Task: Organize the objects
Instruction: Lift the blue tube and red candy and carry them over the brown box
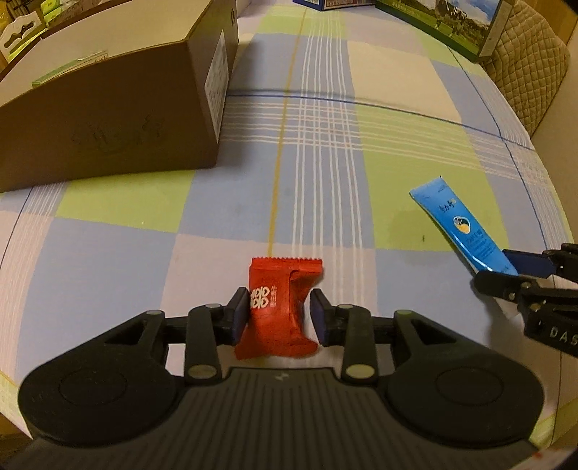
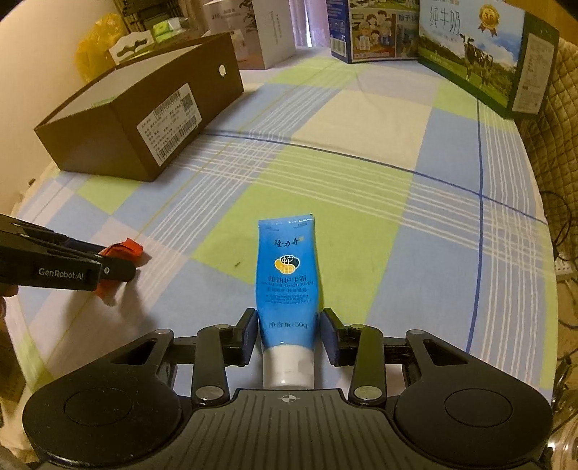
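Observation:
A red snack packet (image 1: 278, 307) lies between the fingers of my left gripper (image 1: 279, 315); the left pad touches it, the right pad stands a little off it. The packet also shows in the right wrist view (image 2: 124, 249), with my left gripper (image 2: 119, 269) around it. A blue hand cream tube (image 2: 287, 278) with a white cap lies between the fingers of my right gripper (image 2: 289, 334); both pads sit at its sides with slight gaps. The tube (image 1: 458, 226) and right gripper (image 1: 505, 273) also show in the left wrist view. An open brown cardboard box (image 1: 108, 108) stands at the back left.
Everything rests on a blue, green and white checked cloth (image 2: 361, 173). The brown box (image 2: 144, 119) also shows in the right wrist view. Milk cartons (image 2: 469, 54) and other boxes (image 2: 271, 32) line the far edge. A quilted chair back (image 1: 527, 72) stands at the right.

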The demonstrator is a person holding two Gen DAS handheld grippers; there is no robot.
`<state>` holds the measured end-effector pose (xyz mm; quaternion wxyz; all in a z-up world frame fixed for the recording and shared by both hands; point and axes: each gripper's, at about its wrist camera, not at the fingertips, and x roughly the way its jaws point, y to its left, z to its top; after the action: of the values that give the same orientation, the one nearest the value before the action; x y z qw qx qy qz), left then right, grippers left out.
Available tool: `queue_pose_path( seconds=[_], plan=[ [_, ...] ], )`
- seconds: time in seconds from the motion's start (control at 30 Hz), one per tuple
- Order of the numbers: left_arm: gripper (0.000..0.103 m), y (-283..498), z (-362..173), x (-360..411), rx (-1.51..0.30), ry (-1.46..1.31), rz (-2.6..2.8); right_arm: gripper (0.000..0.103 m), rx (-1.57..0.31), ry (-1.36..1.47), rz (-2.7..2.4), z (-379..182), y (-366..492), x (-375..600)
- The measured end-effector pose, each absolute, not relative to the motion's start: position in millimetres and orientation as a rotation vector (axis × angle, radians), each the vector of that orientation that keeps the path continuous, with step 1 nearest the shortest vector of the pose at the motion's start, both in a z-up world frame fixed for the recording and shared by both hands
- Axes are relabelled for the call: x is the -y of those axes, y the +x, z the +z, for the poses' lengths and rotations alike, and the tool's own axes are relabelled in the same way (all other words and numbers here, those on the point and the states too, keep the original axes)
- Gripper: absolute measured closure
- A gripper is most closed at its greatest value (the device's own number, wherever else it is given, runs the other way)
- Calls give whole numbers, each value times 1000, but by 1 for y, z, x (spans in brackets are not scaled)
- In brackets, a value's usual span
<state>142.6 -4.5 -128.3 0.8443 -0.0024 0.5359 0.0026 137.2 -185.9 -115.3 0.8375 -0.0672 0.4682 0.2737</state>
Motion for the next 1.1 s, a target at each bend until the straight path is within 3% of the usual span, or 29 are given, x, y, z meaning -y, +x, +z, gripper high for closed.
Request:
queue_pose_path(
  seconds=[0.6, 1.1],
  plan=[
    [78, 149, -130, -2, -1142, 28, -88, 71, -1026, -106, 506, -114, 134, 174],
    [80, 140, -107, -50, -1112, 27, -193, 71, -1057, 140, 507, -84, 113, 149]
  ],
)
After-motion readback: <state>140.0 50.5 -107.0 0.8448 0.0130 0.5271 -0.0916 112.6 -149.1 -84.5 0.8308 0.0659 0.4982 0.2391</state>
